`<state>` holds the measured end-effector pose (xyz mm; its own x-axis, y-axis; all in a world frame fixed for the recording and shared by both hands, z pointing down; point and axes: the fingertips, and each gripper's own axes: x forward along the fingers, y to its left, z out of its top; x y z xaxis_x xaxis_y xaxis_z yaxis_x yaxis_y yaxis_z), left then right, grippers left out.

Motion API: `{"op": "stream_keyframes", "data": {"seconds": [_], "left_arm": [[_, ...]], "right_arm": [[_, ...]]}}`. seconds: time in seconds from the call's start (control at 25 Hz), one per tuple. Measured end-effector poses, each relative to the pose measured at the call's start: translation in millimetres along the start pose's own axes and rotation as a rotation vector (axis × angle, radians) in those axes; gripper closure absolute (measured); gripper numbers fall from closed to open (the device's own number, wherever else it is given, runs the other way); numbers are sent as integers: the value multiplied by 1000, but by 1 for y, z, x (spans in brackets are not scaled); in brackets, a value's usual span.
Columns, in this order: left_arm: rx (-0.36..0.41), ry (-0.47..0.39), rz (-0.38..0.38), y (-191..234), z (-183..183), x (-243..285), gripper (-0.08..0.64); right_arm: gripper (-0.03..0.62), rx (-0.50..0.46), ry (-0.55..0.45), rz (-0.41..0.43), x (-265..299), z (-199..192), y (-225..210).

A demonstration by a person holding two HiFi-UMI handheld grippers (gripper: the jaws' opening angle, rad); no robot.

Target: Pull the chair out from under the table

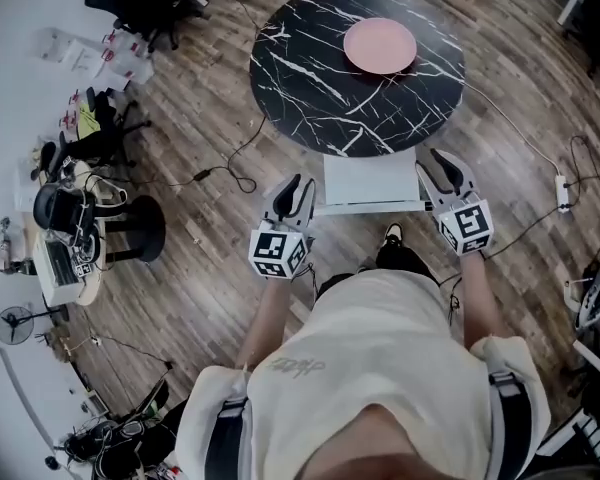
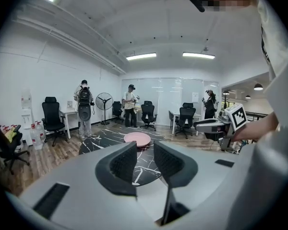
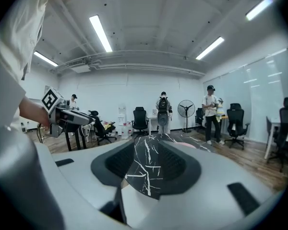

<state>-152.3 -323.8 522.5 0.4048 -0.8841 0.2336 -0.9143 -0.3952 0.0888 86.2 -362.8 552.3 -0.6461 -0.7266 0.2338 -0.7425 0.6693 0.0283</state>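
Note:
A white chair point(image 1: 368, 178) stands tucked under the near edge of a round black marble table point(image 1: 320, 78) that bears a pink plate point(image 1: 380, 45). My left gripper point(image 1: 298, 185) hovers by the chair's left side and my right gripper point(image 1: 442, 160) by its right side. Both are open, and no pad presses on anything. In the left gripper view the left gripper point(image 2: 144, 152) frames the table point(image 2: 101, 143) and plate point(image 2: 137, 138), with the chair point(image 2: 149, 195) just below. In the right gripper view the right gripper point(image 3: 148, 152) frames the table point(image 3: 149, 176) above the chair point(image 3: 134, 195).
Cables trail over the wood floor, with a power strip point(image 1: 563, 193) at the right. A black round stool point(image 1: 145, 226) and a cluttered desk stand at the left. Black office chairs, a fan point(image 2: 104, 101) and several people point(image 2: 130, 104) fill the far room.

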Motion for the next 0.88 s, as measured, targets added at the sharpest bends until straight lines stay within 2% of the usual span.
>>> {"op": "stream_keyframes", "data": {"seconds": [0.12, 0.36, 0.88], "left_arm": [[-6, 8, 20, 8, -1, 7, 440], [-69, 12, 53, 23, -11, 12, 440], [-68, 53, -67, 30, -16, 19, 440]], "right_arm": [[443, 27, -9, 12, 9, 4, -10], [443, 28, 18, 43, 21, 6, -9], [436, 58, 97, -19, 7, -1, -4]]}}
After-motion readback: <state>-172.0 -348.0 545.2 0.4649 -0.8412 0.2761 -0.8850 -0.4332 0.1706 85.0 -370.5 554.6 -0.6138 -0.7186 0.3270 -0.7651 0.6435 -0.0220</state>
